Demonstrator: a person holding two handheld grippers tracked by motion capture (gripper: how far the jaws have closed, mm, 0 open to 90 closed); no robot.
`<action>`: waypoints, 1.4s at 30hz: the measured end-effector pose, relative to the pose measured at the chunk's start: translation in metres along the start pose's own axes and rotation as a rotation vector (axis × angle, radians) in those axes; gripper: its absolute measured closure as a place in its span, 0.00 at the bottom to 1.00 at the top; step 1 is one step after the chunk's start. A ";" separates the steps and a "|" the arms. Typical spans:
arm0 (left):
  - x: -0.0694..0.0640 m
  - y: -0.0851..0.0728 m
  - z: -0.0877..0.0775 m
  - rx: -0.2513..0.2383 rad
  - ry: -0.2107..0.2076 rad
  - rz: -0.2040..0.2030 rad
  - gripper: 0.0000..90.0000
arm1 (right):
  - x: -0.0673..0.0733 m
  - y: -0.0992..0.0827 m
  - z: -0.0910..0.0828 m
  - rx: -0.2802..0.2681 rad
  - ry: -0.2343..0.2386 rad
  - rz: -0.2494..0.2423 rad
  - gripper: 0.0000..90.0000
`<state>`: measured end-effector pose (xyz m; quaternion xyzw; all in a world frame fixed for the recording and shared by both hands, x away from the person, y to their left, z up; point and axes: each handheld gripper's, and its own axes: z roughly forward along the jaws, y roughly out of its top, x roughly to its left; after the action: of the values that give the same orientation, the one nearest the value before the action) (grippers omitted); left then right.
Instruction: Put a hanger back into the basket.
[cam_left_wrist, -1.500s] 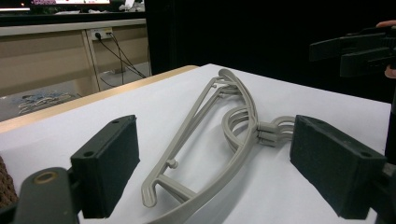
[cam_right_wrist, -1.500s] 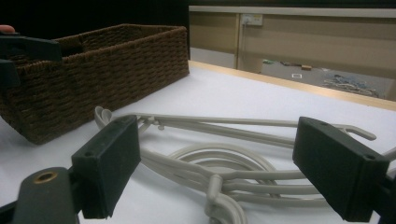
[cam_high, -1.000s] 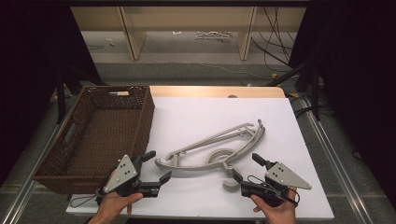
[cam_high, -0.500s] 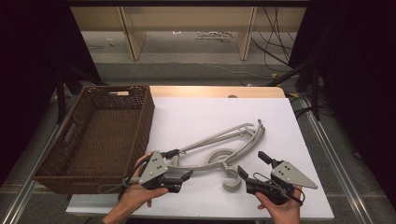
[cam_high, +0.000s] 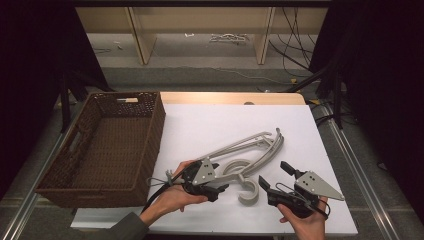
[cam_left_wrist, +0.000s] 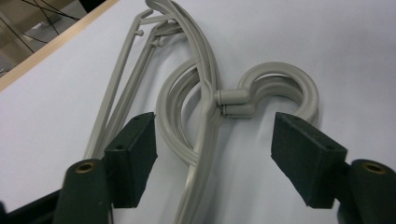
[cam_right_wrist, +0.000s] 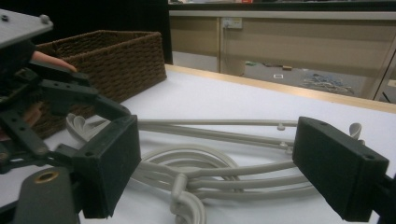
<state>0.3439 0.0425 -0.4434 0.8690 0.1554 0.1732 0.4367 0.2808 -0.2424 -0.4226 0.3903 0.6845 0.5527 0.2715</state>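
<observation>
Grey plastic hangers lie in a loose stack near the middle of the white bench, their hooks curling toward the person's side and their long arms fanning away toward the far right. They look light and stiff, thin in the bars, and smooth enough to slide on the sheet or slip between pads; I'd guess they could also snag on one another when lifted, so the stack may come up as a tangle. The sturdiest hold seems to be the neck where hook meets shoulder, or the curved shoulder bars just beside it.

The left tongs sit right over that part. In the left gripper view the pads stand either side of the necks and curved bars, not touching them — the jaws have just been closing in, with the hangers between them but not yet gripped. The right tongs hover near the hooks at the near right, jaws spread and empty.

A brown wicker basket stands at the bench's left edge, near the hangers but apart from them — nothing can be seen in it.

How many hangers are stacked is hard to tell, since the bars overlap. The left hand covers the near ends in the high view.
</observation>
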 end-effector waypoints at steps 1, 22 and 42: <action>0.000 0.001 0.003 0.000 -0.001 0.006 0.38 | 0.000 0.000 0.001 -0.006 0.007 0.004 0.18; 0.010 0.016 0.047 0.133 -0.094 0.067 0.58 | -0.004 0.000 0.000 0.012 0.009 0.012 0.19; 0.014 0.021 0.072 0.290 -0.108 0.117 0.68 | -0.004 0.000 0.001 0.008 0.012 0.016 0.20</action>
<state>0.3903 -0.0140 -0.4645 0.9385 0.1043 0.1272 0.3035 0.2835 -0.2459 -0.4235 0.3934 0.6851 0.5544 0.2617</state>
